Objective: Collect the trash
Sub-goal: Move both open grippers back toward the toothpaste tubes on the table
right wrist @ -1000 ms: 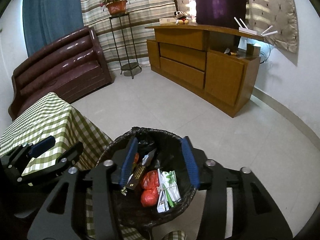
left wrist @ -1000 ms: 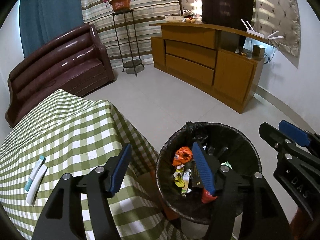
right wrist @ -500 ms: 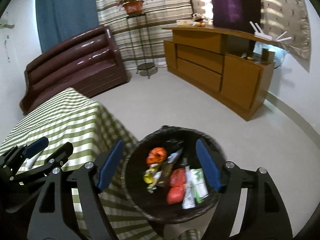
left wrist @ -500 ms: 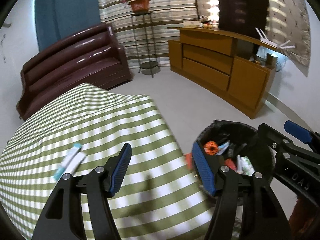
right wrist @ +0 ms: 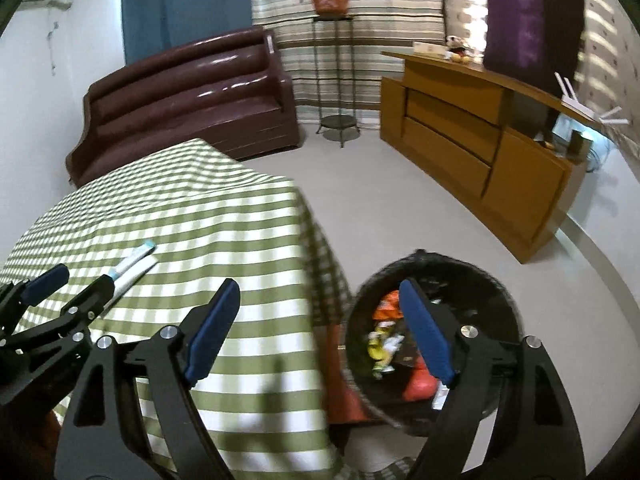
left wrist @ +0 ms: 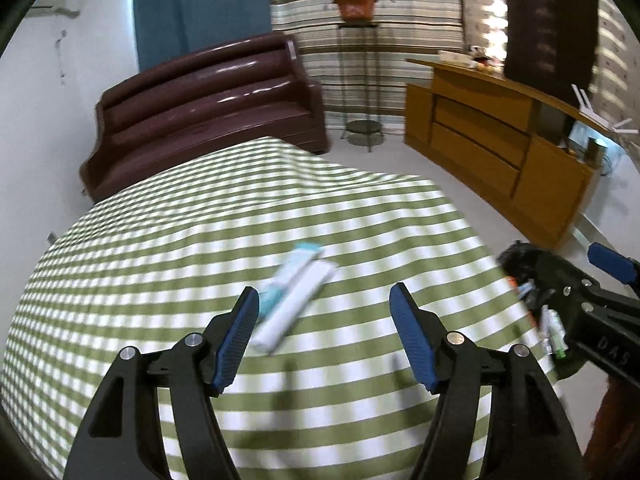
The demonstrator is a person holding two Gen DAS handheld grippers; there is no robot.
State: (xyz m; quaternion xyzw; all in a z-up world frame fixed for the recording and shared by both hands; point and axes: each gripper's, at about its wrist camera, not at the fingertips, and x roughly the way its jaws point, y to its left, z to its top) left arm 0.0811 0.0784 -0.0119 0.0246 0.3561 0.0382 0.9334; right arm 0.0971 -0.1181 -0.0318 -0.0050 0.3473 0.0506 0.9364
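Note:
Two long pieces of trash lie side by side on the green-checked tablecloth [left wrist: 160, 240]: a white and teal tube [left wrist: 294, 270] and a white stick-like wrapper [left wrist: 296, 306]. My left gripper [left wrist: 324, 332] hovers just short of them, its jaws opening with nothing between them. In the right wrist view the same pair [right wrist: 132, 266] lies at the left, beside the left gripper [right wrist: 64, 288]. My right gripper [right wrist: 320, 328] straddles the table's corner and the black-lined bin [right wrist: 492, 280], jaws opening and empty. The bin holds several wrappers, orange, red and yellow.
A dark brown sofa [left wrist: 200, 112] stands behind the table. A metal plant stand with a potted plant [left wrist: 356, 8] is by the striped curtain. A wooden sideboard [left wrist: 500, 152] runs along the right wall. Pale tiled floor [right wrist: 380, 192] lies between table, bin and sideboard.
Both grippers swung left from above the bin toward the table. The left now faces the two pieces on the cloth. The right gripper's jaws have spread wider.

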